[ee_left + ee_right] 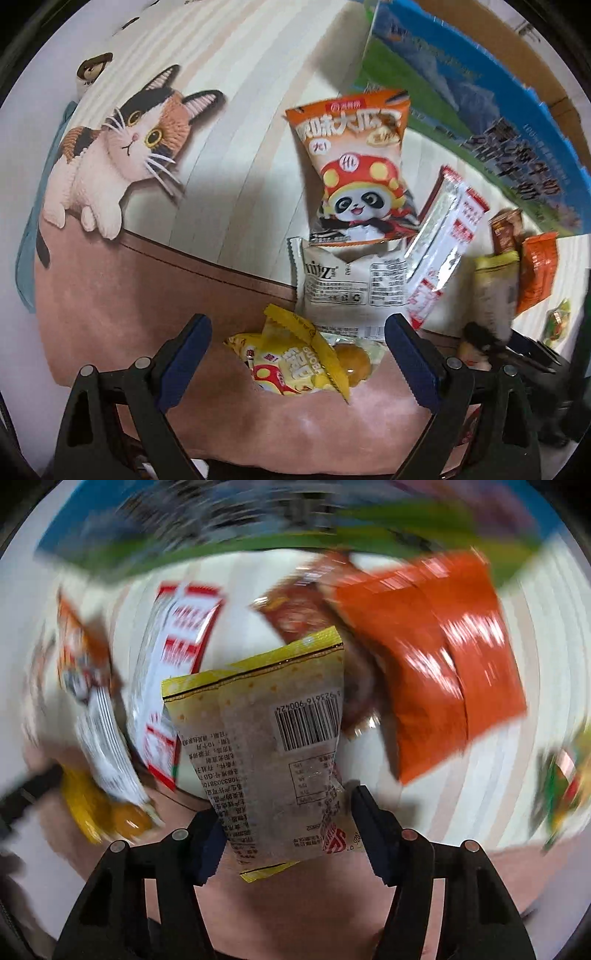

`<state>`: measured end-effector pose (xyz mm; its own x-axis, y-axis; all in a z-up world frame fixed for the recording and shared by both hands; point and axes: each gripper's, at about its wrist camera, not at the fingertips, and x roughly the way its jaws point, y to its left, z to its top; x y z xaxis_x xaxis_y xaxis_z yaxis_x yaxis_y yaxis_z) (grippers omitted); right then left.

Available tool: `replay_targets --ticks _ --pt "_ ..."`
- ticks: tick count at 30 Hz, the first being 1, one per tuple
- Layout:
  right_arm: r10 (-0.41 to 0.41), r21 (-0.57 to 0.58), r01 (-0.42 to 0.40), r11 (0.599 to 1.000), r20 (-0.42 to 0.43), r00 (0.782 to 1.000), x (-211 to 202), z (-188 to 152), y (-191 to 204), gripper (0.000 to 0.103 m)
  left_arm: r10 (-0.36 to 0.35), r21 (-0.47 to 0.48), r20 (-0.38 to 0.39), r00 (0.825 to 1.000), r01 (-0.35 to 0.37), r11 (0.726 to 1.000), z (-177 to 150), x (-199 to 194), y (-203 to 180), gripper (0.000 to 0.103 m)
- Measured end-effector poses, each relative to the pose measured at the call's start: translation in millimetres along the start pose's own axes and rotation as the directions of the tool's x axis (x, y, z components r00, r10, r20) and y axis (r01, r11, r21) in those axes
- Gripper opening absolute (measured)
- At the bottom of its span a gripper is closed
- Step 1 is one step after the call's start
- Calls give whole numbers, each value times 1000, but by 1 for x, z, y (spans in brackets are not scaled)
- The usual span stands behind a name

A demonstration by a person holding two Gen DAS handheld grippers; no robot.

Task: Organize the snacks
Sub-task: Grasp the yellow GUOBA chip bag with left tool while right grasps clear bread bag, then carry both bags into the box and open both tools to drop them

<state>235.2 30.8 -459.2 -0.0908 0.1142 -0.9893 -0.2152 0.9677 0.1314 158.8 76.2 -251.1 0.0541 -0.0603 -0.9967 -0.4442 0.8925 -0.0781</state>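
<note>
Judging by both wrist views, sorting has barely begun: the right gripper (286, 834) seemingly clasps a yellow-edged translucent snack packet (266, 734), the left gripper (297, 356) hangs spread over a yellow plastic pastry packet (295, 360), while other packets lie loose mid-frame beside the blue-and-green printed cardboard box (461, 92).

A cream-and-pink striped printed cloth (236, 122) covers the surface under the gripper, with a calico cat picture (122, 147) far to its upper left. A blue-and-green printed cardboard carton (480, 96), lettered in white, stands beyond it, upper right.
</note>
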Motion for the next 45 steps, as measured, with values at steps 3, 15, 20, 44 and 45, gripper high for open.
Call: replay_targets --ticks 3,15,20,44,45 --pt "71 49 -70 996 -29 997 2 -5 -10 75 -38 18 1 999 38 999 -7 0 3 96" --pt "3 -51 -4 999 -25 1000 23 -34 2 82 -44 279 11 999 39 959 -67 32 -5 96" --pt "-12 5 12 1000 34 999 16 -37 -1 70 -59 149 -3 998 59 987 -51 54 5 84" --pt "-91 1 91 996 46 995 47 -34 51 65 -124 189 45 991 113 975 -74 57 2 64" --pt "-89 -1 89 996 53 995 46 -36 52 63 -105 195 44 993 95 976 -65 52 -4 60"
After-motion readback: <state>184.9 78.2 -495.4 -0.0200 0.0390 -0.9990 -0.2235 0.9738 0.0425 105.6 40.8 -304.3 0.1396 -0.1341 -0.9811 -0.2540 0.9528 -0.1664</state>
